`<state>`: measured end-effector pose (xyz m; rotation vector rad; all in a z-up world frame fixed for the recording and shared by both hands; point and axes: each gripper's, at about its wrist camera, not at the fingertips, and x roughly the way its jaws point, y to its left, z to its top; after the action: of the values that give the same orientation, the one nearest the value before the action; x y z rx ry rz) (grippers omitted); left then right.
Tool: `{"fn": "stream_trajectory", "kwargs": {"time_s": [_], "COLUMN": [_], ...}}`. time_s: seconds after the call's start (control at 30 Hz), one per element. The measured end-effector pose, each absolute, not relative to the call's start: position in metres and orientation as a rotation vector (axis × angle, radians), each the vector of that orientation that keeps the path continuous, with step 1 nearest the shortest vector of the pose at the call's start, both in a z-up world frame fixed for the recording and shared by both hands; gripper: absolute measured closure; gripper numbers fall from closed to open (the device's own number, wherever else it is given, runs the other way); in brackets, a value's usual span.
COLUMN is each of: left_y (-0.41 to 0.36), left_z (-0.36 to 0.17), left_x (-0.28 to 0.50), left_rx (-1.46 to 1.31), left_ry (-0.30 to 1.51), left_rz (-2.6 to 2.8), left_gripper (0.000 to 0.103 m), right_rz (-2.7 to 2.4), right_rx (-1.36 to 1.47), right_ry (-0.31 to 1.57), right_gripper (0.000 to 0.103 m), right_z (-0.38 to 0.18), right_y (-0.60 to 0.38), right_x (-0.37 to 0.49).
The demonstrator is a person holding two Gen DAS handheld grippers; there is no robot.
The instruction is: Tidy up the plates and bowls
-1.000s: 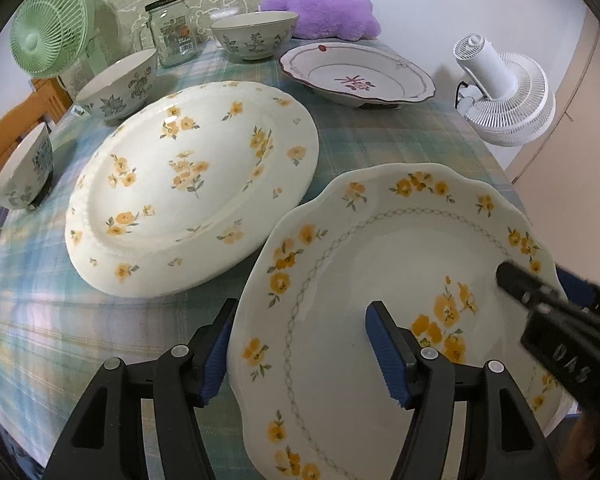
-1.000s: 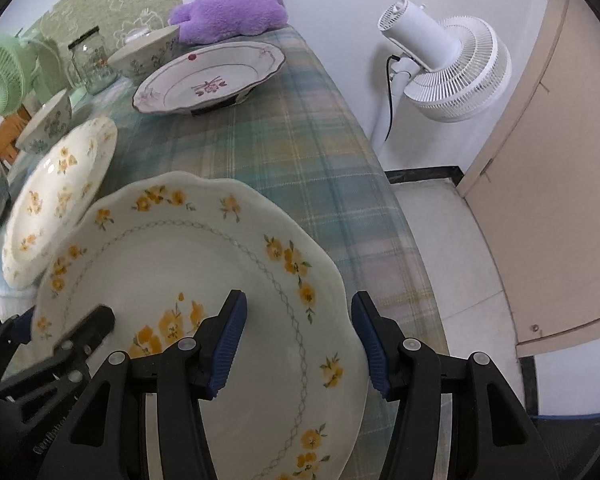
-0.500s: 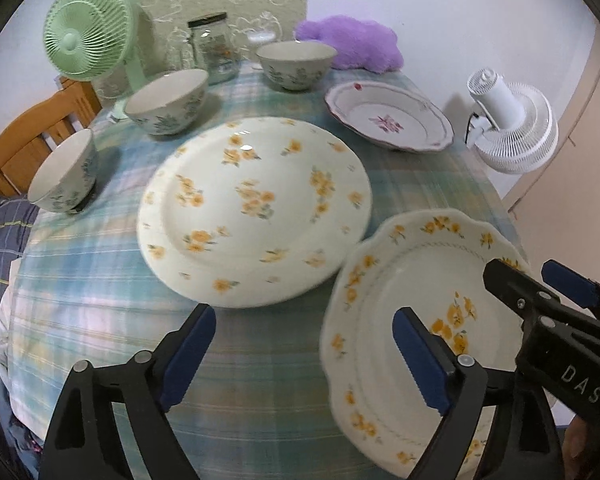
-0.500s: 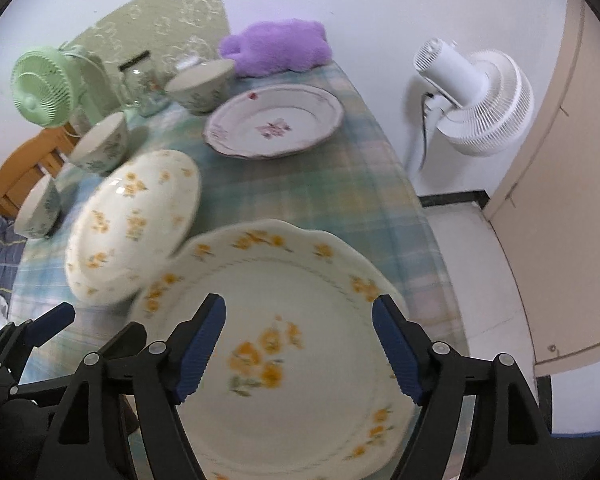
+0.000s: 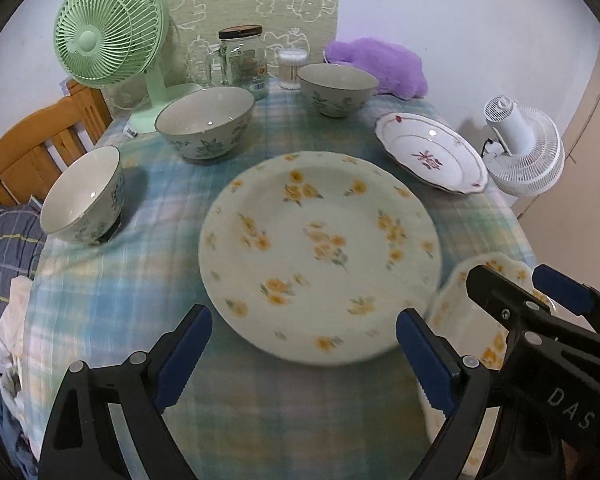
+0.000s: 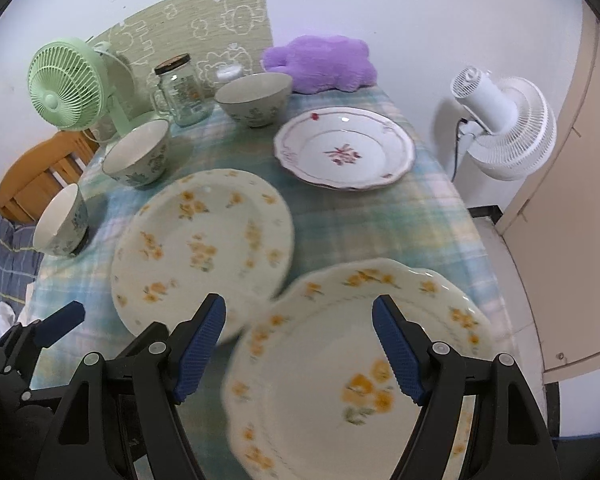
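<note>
The wavy-edged plate (image 6: 352, 364) is set down on the table (image 5: 112, 300), both the left gripper (image 5: 304, 350) and right gripper (image 6: 300, 344) have just been opening and are held apart with nothing clamped, and a plate must be picked for stacking next.

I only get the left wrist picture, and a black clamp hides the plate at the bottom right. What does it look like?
Observer: In the right wrist view the scalloped plate shows whole: wavy rim, yellow flowers, lying on the tablecloth.
Operator: Is the clamp holding it?
Observer: No. The right gripper hangs above it, jaws wide apart; they have just been opening.
Operator: Is the white fan on the table?
Observer: No, the white fan stands beyond the tablecloth's edge, a dark cord beneath.
</note>
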<state>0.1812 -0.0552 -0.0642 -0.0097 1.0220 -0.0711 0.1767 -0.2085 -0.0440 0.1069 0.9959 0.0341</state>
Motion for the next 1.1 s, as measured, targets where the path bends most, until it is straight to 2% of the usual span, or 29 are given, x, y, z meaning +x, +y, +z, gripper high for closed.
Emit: {"fn": "stream_trajectory", "kwargs": {"time_s": [0.6, 0.93, 1.1], "left_y": [-0.024, -0.026, -0.023], "left_z": [-0.1, -0.127, -0.13], "left_x": [0.277, 0.291, 0.291], "left_rx": [0.0, -0.002, -0.004], "left_ry": [1.034, 1.108, 1.122], "left_rz": [-0.029, -0.056, -0.074], "left_gripper": [0.009, 0.012, 0.017], "right_rz": [0.021, -0.01, -0.039], "right_rx": [0.086, 0.085, 0.062], "right_ry": [1.013, 1.09, 1.094], "right_gripper": [0.024, 0.025, 0.025], "right_z": [-0.076, -0.115, -0.117], "right_y": [-0.156, -0.164, -0.159], "right_x": [0.277, 0.304, 0.304]}}
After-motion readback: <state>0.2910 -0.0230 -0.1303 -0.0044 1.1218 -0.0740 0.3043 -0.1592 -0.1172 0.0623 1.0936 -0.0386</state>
